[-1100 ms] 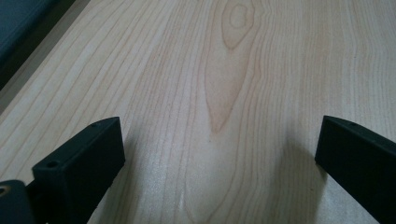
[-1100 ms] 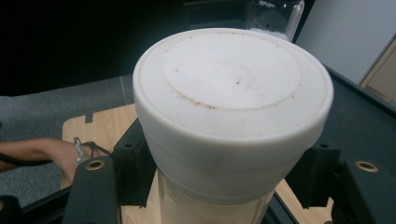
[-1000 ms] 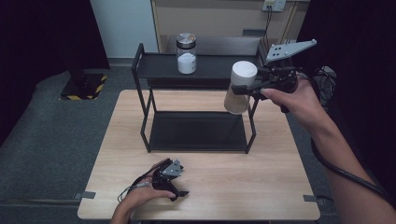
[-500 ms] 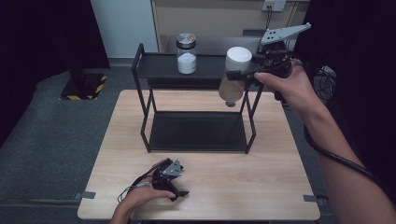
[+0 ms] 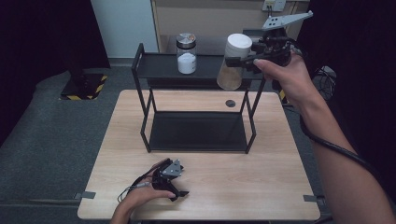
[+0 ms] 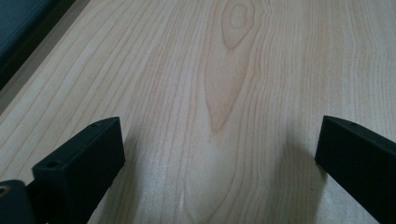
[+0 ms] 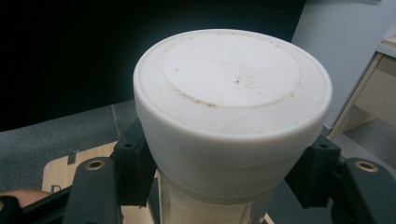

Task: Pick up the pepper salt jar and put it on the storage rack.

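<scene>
Nearest the person, the left claw is lying on the table, well in front of the rack, with the left hand resting over it. In the left gripper view its jaws are standing wide apart over bare wood grain, released, with nothing between them.

The rack is standing at the middle of the table: a black frame with a low shelf and a top shelf. A small dark disc is lying on the table behind the low shelf, toward the rack's right legs.

At the rack's right end, the right hand is holding the right claw, which is clenching a jar just under its white lid. In the right gripper view the two black pads are pressing the jar's neck from either side. The jar is hanging upright at top-shelf height, holding something tan; whether its base is touching the shelf is hard to tell from above, though it seems to be just clear of the front edge.

Farther back, left of the held jar, a second jar with a metal cap and white contents is standing on the top shelf.
</scene>
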Tool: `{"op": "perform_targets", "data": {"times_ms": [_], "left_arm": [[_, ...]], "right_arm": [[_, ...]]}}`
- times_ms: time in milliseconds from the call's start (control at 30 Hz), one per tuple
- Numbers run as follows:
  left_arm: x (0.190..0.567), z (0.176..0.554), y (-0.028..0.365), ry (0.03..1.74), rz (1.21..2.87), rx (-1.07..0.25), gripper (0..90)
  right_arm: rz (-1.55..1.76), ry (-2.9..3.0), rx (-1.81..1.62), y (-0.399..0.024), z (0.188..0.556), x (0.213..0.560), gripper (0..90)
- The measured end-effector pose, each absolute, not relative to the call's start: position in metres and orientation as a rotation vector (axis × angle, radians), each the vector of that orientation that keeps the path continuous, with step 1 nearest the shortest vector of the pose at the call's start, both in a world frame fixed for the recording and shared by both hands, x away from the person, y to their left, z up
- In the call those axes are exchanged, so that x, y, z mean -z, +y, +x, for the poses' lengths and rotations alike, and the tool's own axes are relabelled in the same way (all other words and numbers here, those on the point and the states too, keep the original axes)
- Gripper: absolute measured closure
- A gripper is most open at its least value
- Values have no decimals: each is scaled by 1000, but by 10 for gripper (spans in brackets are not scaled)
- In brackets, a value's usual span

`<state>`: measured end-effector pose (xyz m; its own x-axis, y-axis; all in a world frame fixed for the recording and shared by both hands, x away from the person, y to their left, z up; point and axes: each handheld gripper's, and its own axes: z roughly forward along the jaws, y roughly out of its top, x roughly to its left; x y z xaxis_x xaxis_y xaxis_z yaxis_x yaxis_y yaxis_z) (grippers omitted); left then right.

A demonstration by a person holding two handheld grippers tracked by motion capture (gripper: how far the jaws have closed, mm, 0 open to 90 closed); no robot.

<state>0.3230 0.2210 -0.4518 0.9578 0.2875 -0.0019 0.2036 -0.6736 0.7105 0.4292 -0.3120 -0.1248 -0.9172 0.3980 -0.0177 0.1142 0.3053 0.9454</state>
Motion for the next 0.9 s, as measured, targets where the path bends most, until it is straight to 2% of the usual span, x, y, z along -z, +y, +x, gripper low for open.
{"op": "perform_targets", "data": {"times_ms": [900], "left_arm": [[452, 323, 221, 344, 2330, -139, 1]], "right_arm": [[537, 2299, -1619, -293, 454, 123, 363]]}}
